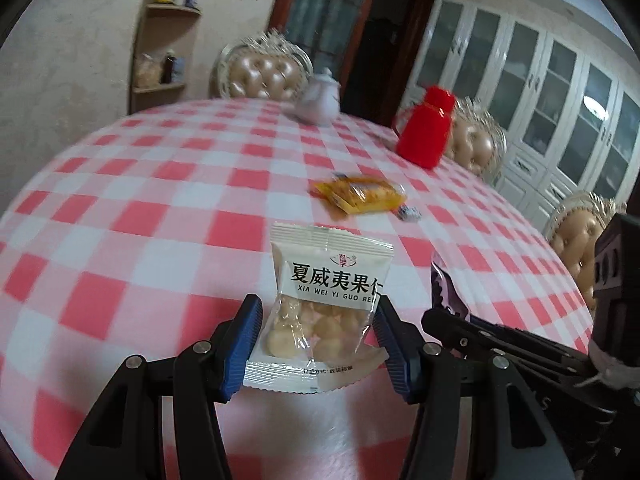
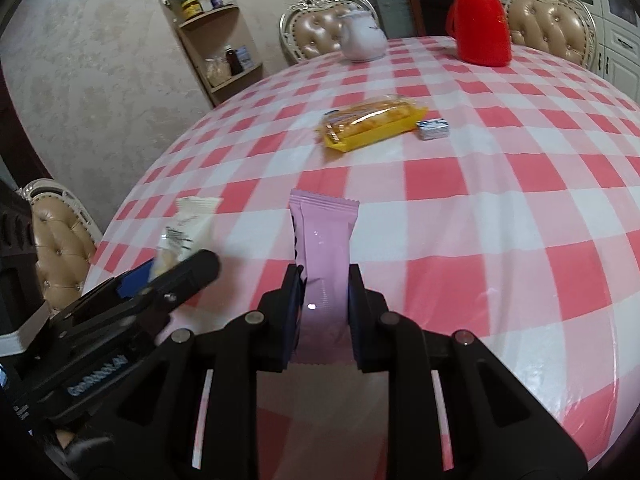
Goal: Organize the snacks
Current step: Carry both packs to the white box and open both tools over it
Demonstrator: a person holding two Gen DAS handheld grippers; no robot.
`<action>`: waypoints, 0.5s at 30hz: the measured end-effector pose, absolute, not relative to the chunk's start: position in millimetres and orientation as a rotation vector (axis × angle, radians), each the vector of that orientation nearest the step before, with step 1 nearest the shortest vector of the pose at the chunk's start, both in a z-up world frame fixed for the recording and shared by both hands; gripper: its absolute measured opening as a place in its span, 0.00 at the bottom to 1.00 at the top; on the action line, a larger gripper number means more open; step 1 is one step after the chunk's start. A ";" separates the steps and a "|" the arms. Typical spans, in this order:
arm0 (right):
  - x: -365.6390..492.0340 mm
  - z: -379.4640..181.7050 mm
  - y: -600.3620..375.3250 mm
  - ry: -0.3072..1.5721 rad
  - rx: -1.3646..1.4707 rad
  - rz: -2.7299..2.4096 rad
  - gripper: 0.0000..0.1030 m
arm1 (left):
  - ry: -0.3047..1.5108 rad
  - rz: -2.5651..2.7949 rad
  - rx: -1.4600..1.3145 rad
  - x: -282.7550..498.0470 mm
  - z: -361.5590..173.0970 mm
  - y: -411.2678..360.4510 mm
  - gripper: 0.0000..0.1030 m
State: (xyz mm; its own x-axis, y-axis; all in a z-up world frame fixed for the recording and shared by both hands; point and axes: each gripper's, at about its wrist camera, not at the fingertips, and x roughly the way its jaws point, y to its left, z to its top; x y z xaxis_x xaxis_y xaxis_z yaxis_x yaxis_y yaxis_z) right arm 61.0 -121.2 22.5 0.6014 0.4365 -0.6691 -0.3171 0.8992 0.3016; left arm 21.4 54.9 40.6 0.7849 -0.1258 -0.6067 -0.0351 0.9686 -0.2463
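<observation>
Snacks were split between both grippers and the table. The nut packet (image 1: 326,308), clear-fronted with white printed header, was clamped between the blue pads of the left gripper (image 1: 318,340), held above the tablecloth (image 1: 140,208). The pink packet (image 2: 324,264) was pinched between the jaws of the right gripper (image 2: 323,320), also off the surface.

Left wrist view alone gave the nut packet's front: pale round pieces seen through the film. In the right wrist view only its back and top seal were seen, at the left edge. The pink packet's full length was shown only by the right view; from the left, just a dark crumpled corner of it was visible beside the right gripper's fingers.

On the table, well ahead, a yellow tray pack of pastry (image 2: 372,124) lay flat, with a small silver-blue wrapped item (image 2: 433,129) just beside it. The latter was blurred in the left view.

Farther back stood a white teapot (image 2: 362,38) and a red thermos (image 2: 480,20). Red-and-white check cloth over a round table; tufted chairs (image 2: 316,28) around it, corner shelf (image 2: 224,60) with jars, white glazed cabinets (image 1: 560,80).
</observation>
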 end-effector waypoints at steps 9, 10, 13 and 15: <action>43.9 26.7 -92.8 0.804 0.129 0.532 0.25 | 0.630 0.057 -0.249 -28.5 47.7 89.9 0.56; 41.5 27.0 -87.5 0.804 0.124 0.553 0.25 | 0.637 0.066 -0.251 -34.0 46.7 94.6 0.56; 31.2 28.5 -64.4 0.802 0.088 0.631 0.25 | 0.647 0.104 -0.245 -53.0 45.2 109.6 0.56; 23.6 28.0 -48.8 0.810 0.075 0.693 0.25 | 0.641 0.134 -0.240 -67.7 46.6 121.3 0.56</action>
